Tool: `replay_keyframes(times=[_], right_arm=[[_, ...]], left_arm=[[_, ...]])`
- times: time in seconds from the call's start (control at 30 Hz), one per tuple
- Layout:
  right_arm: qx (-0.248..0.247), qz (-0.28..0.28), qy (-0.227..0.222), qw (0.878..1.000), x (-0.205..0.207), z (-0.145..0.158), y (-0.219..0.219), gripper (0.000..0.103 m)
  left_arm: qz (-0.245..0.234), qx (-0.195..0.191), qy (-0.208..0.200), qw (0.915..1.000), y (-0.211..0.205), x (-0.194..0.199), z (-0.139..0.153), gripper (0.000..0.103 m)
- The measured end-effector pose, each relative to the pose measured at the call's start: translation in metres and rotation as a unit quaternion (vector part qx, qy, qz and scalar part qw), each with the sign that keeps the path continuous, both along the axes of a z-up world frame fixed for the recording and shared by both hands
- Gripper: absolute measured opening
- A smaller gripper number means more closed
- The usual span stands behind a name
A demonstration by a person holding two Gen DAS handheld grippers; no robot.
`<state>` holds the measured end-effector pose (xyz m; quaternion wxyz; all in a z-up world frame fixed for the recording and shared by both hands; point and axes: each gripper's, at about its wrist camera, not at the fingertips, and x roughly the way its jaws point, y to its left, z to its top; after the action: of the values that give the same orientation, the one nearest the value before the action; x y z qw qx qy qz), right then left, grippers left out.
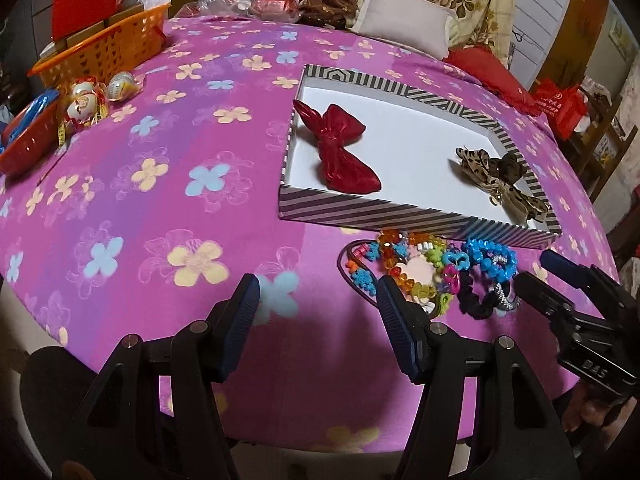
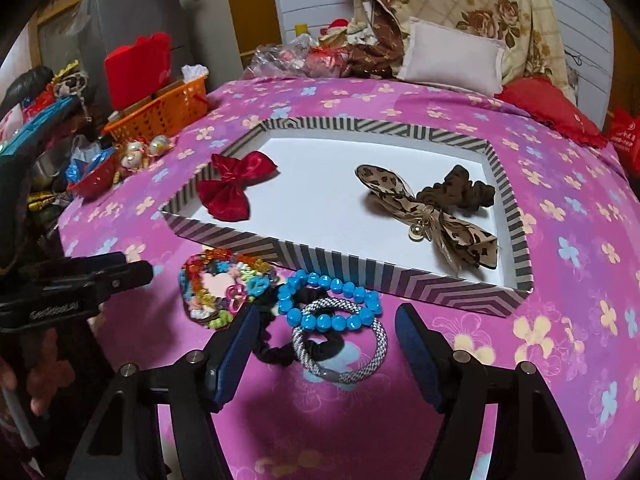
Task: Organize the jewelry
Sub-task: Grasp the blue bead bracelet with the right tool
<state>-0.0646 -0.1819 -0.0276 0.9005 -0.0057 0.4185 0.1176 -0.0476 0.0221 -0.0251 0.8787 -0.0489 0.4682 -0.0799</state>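
Next piece: I take the woven grey-and-white bracelet as my target; it lies flat on the pink flowered cloth, just ahead of my right gripper and between its two fingers.
Which hand is nearer: the right one, I judge. My left gripper sits to the left of the pile, with only its right finger beside the coloured beads.
Right gripper: spread, the fingers standing either side of the bracelet and pressing nothing.
Left gripper: spread wide and empty, over bare cloth.
How the bracelet lies: a flat ring with no real long axis, overlapped at its far edge by the blue bead bracelet and lying over a black hair tie.
Where it should go: the striped box, straight ahead past the pile, already holding a red bow and a leopard bow.
Risk, as I see it: closing here could drag the blue beads or the hair tie along.
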Motion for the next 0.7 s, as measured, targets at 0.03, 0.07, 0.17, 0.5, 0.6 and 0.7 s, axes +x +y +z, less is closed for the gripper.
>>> replay_keyframes(times=[0.03,0.07,0.17,0.5,0.6,0.7], right_arm=[[-0.004,-0.002,0.004,1.0,0.003,-0.003,0.0,0.069],[-0.007,-0.004,0.008,1.0,0.005,-0.006,0.001,0.069],[-0.006,-0.008,0.014,1.0,0.007,-0.01,-0.001,0.069],[-0.002,0.03,0.004,1.0,0.003,-0.004,0.009,0.054],[-0.004,0.043,0.005,0.999,0.004,-0.007,0.015,0.05],[-0.013,0.053,0.009,0.998,0.007,-0.011,0.021,0.045]], left_arm=[[-0.001,0.0,0.001,1.0,-0.001,0.0,0.0,0.061],[-0.001,0.0,0.002,1.0,-0.002,0.001,-0.001,0.061],[-0.004,-0.002,0.004,1.0,-0.005,0.001,-0.001,0.061],[0.0,-0.009,0.019,0.9998,-0.006,0.005,-0.009,0.061],[0.0,-0.009,0.019,0.9998,-0.005,0.004,-0.009,0.061],[0.003,-0.01,0.02,0.9998,-0.002,0.005,-0.008,0.061]])
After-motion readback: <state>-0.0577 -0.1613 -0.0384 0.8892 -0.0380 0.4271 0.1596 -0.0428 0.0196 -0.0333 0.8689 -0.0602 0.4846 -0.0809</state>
